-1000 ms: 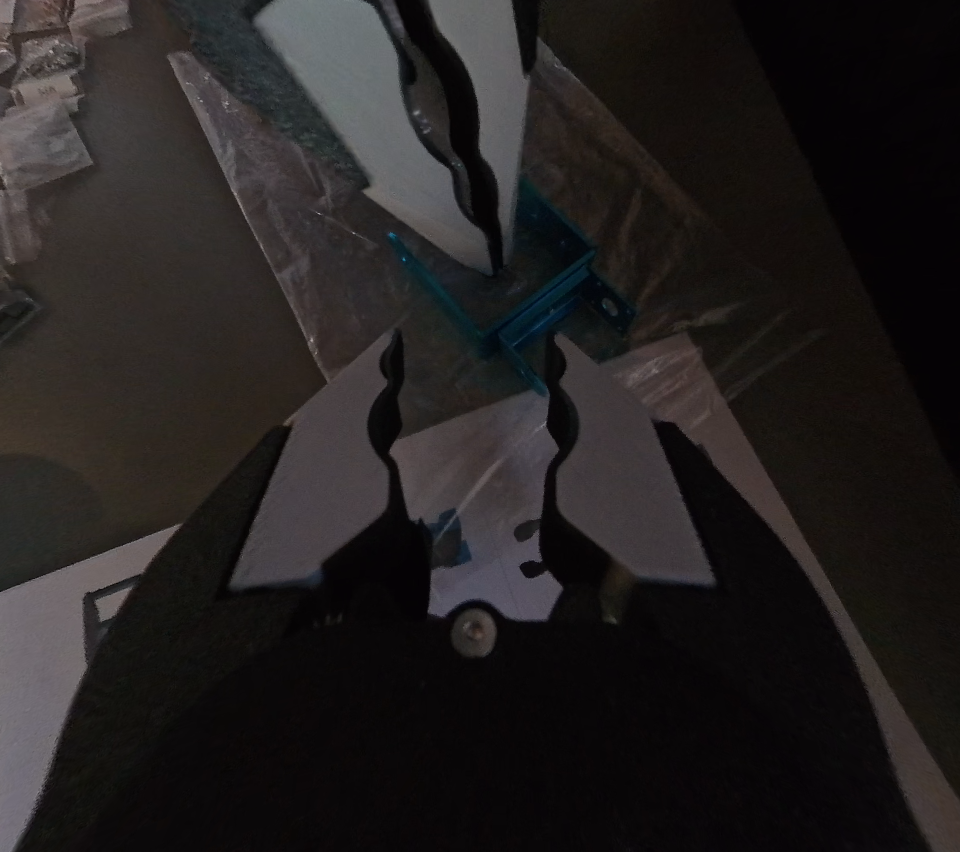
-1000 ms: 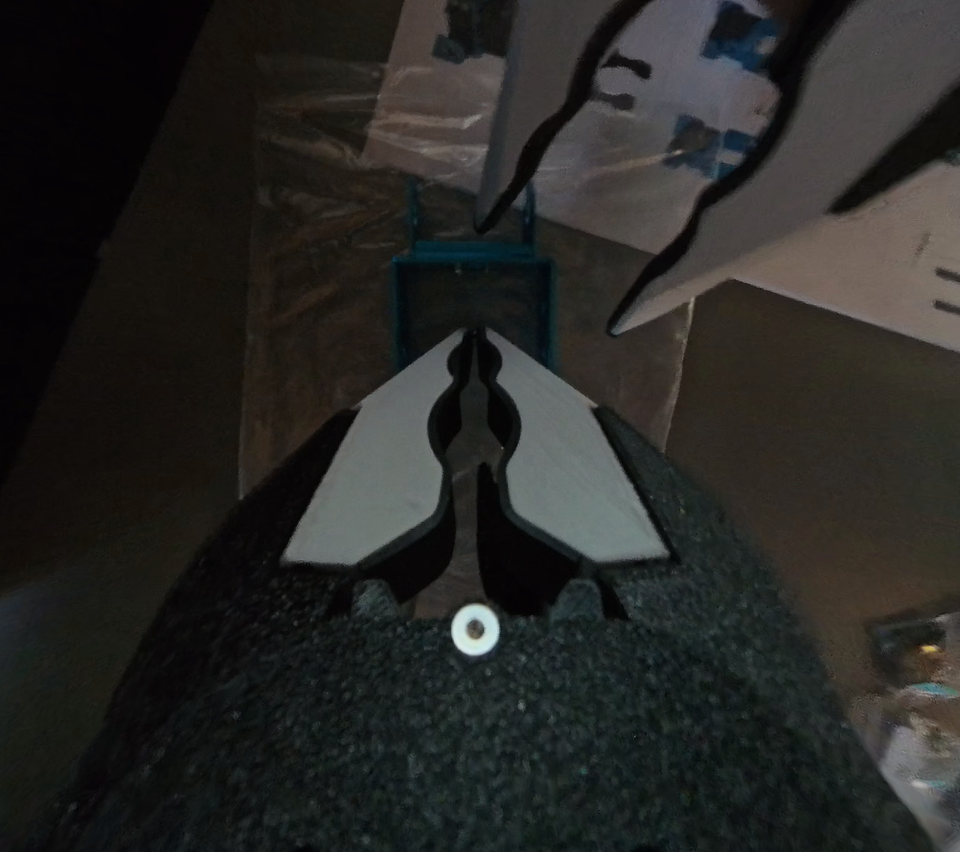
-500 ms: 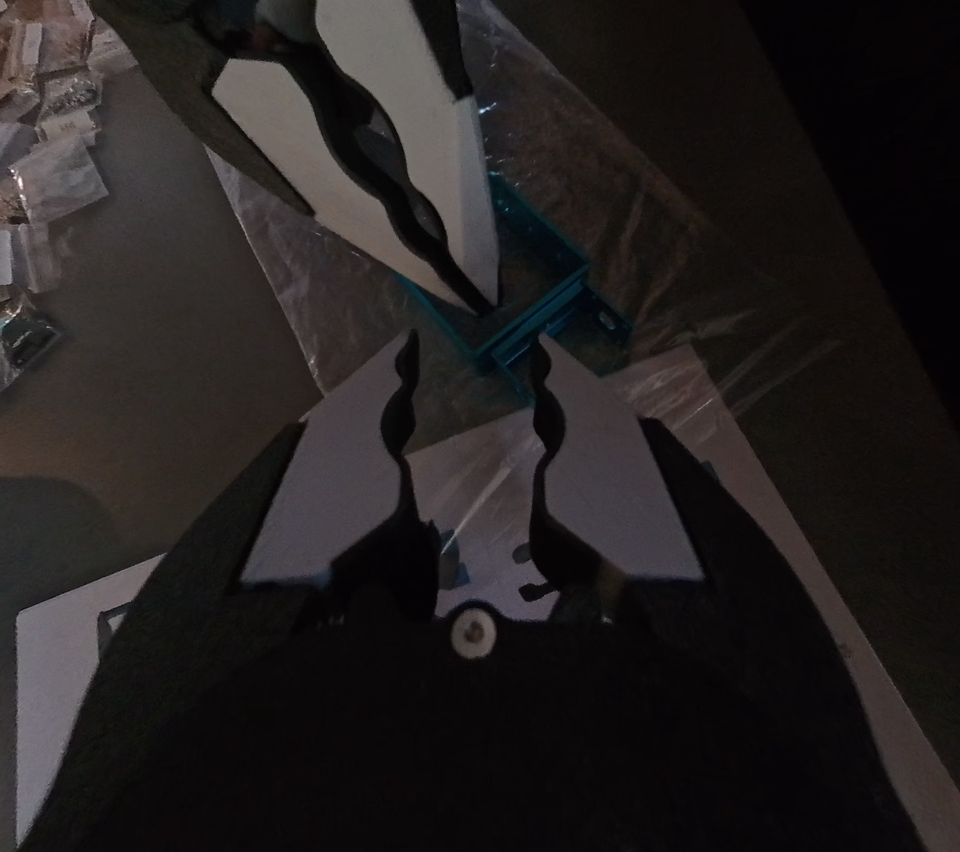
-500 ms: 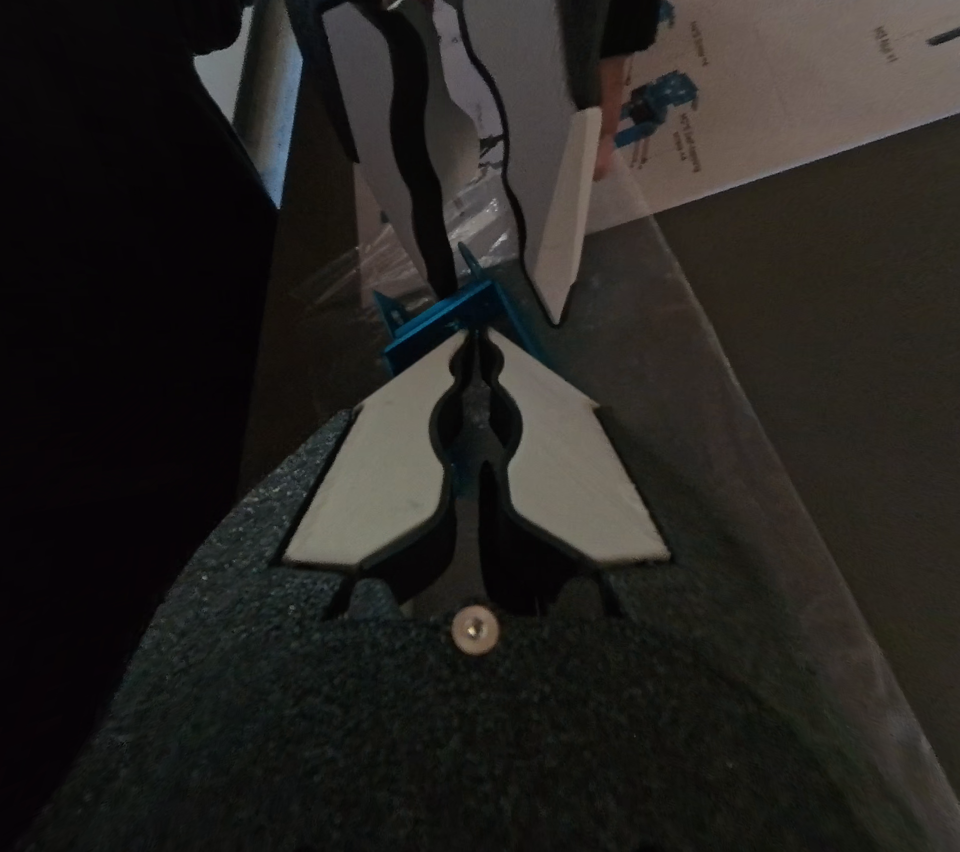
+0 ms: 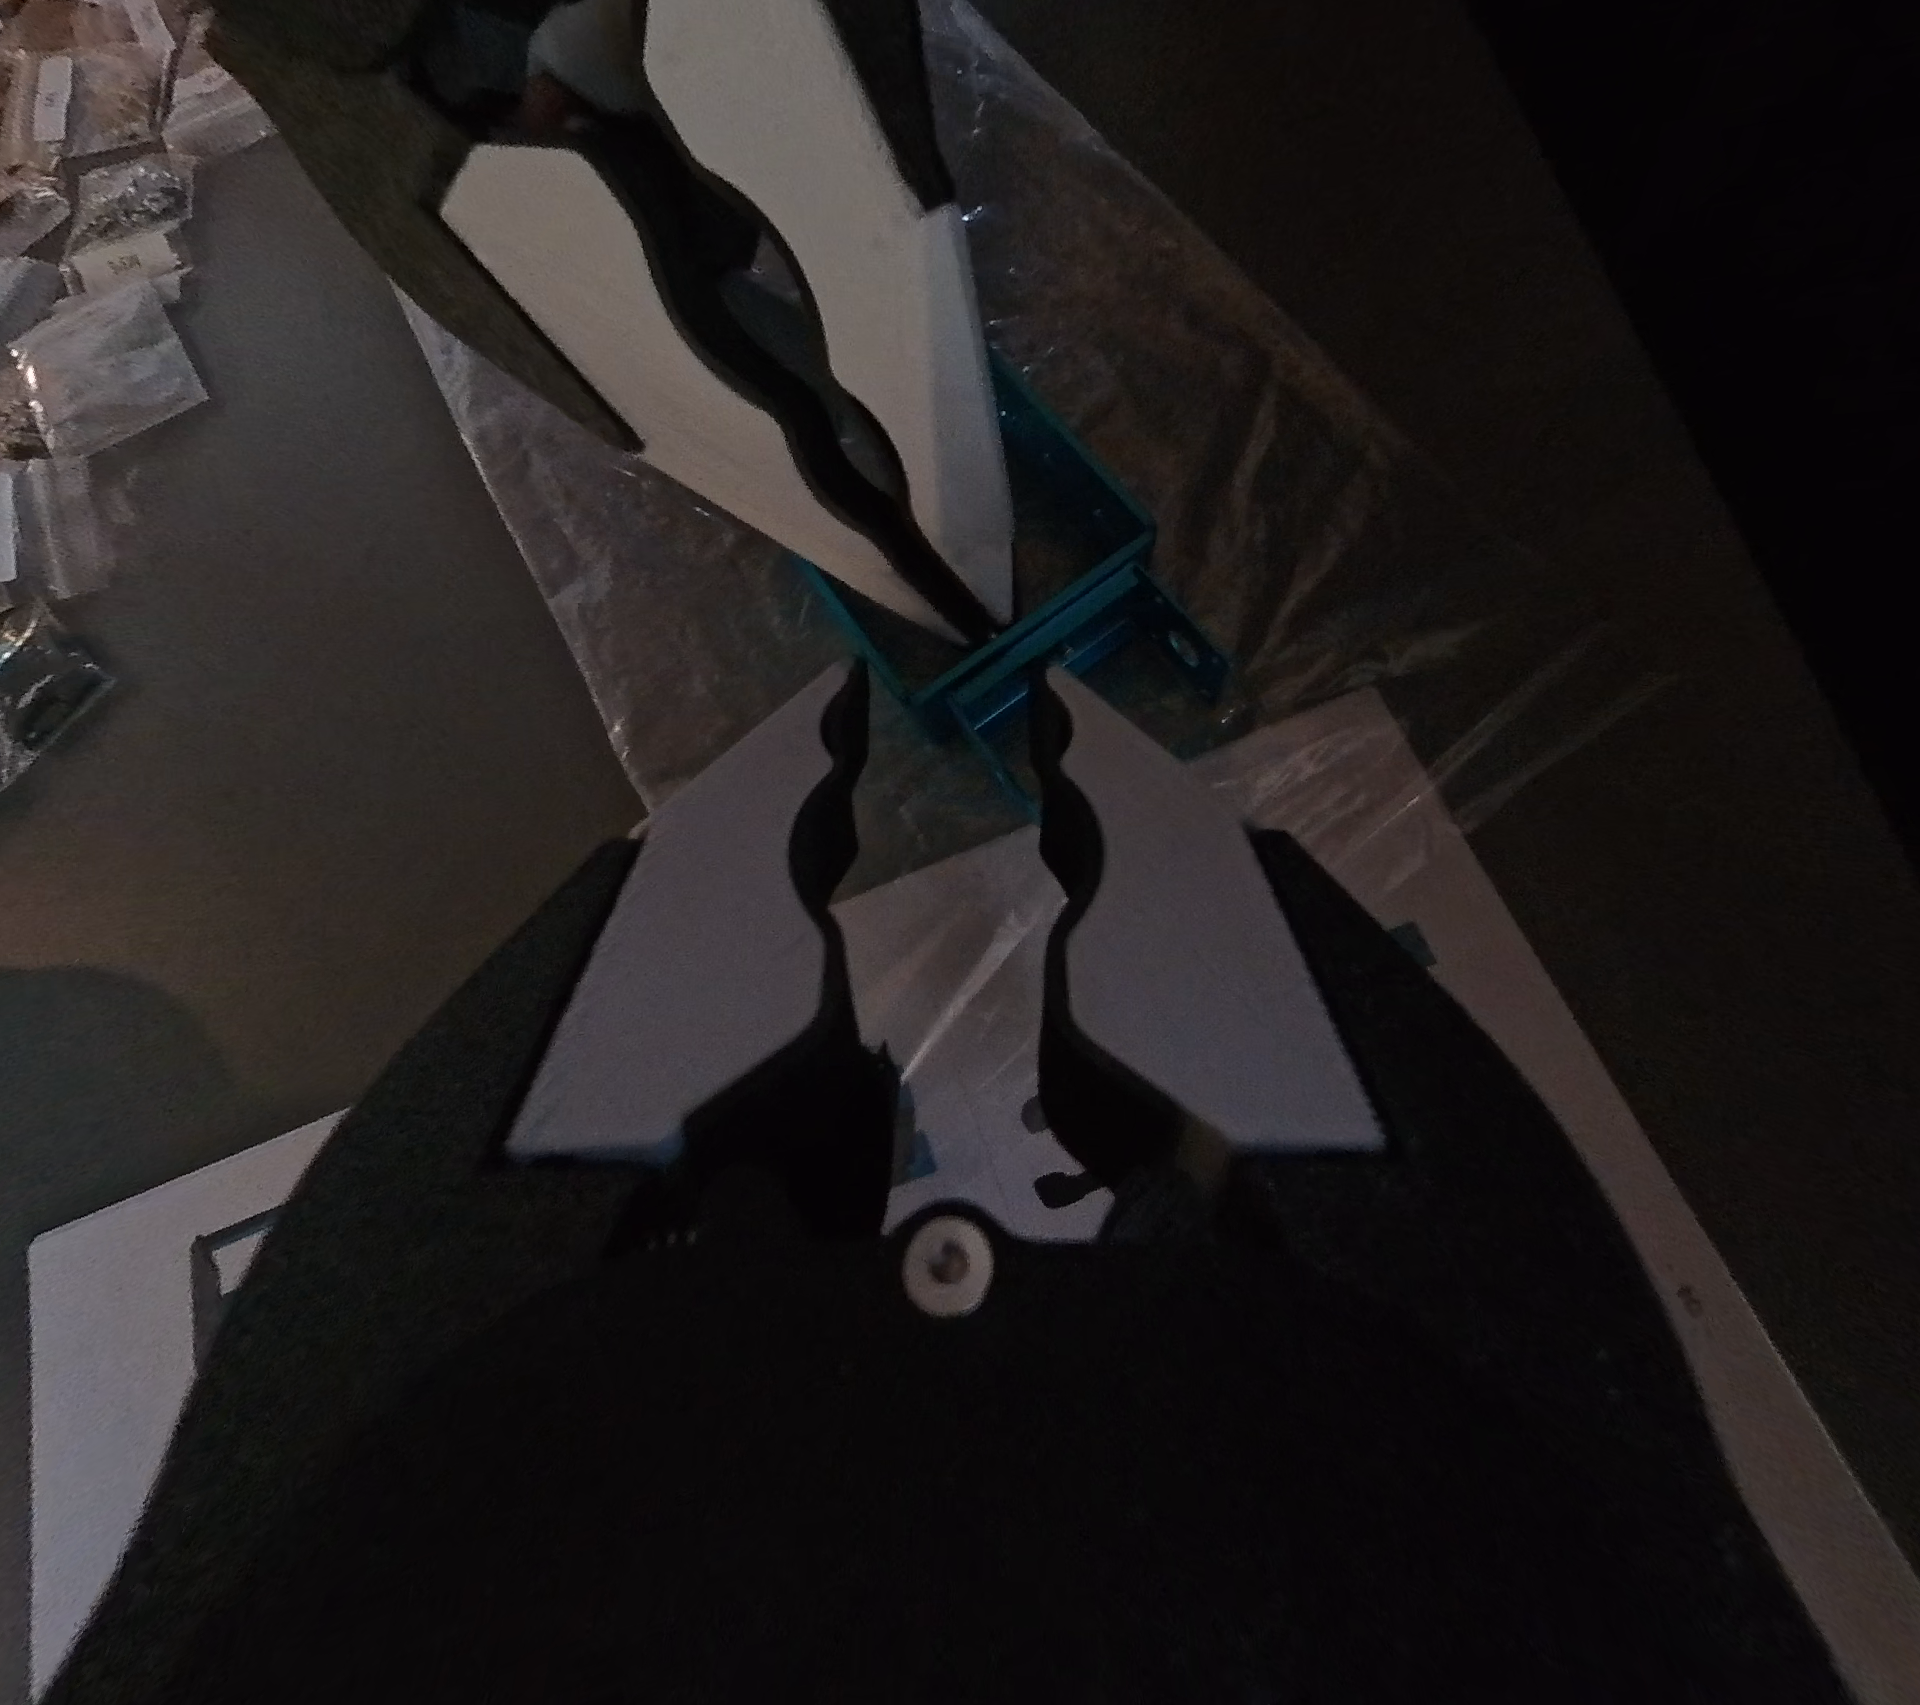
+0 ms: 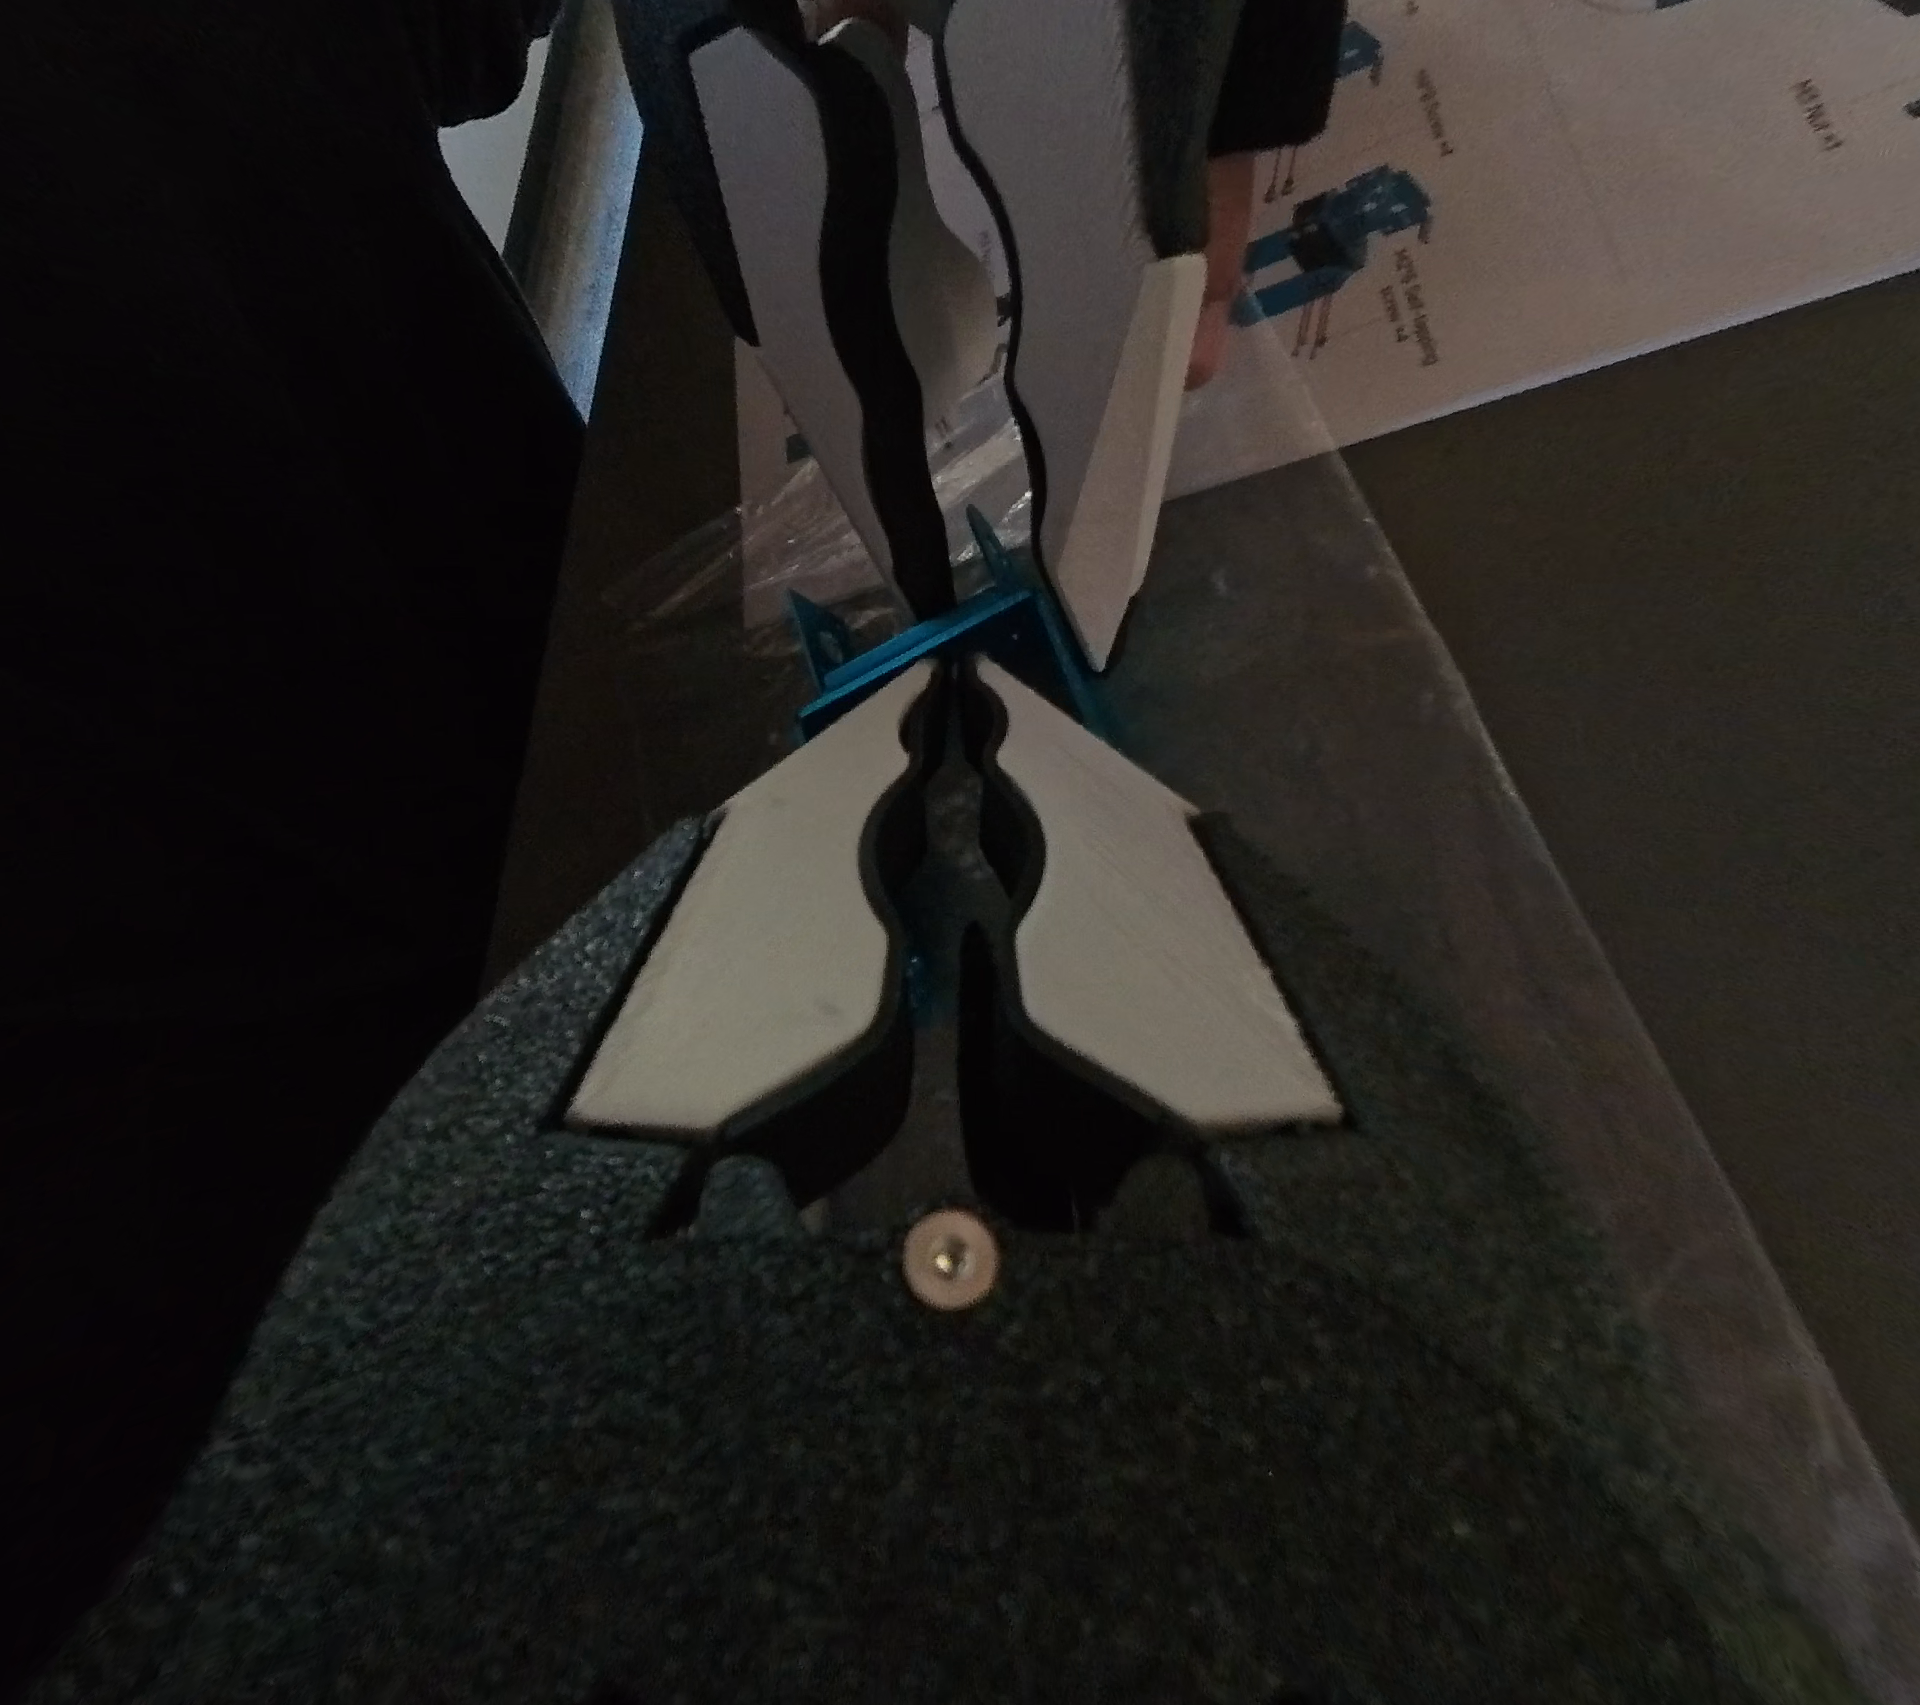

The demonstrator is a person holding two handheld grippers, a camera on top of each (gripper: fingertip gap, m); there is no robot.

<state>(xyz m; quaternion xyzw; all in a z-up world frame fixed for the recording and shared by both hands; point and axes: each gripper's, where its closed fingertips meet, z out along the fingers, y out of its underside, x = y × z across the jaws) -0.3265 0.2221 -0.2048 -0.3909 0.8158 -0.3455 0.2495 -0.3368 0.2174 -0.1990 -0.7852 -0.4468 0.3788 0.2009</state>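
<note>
A blue metal bracket (image 5: 1049,658) with open box-shaped walls and holed tabs lies on a clear plastic bag on the dark table. My right gripper (image 6: 956,668) is shut, its tips pinching a wall of the bracket (image 6: 883,668); blue metal shows between its fingers. In the left wrist view it comes down from the top (image 5: 966,616). My left gripper (image 5: 951,679) is open, its tips just short of the bracket's near end. In the right wrist view the left gripper (image 6: 1013,627) hangs from above with one finger on each side of the bracket's far tab.
The clear plastic bag (image 5: 1195,367) is crinkled under the bracket. A white printed sheet (image 6: 1558,45) lies beyond it, also at the lower left (image 5: 104,1343). Several small bags of parts (image 5: 94,284) lie at far left. A hand (image 6: 1226,284) is behind the left gripper.
The right gripper, still shut, has tipped low toward the table and the bracket has tilted with it. The left gripper, still open, has closed in until its fingers straddle the bracket's end.
</note>
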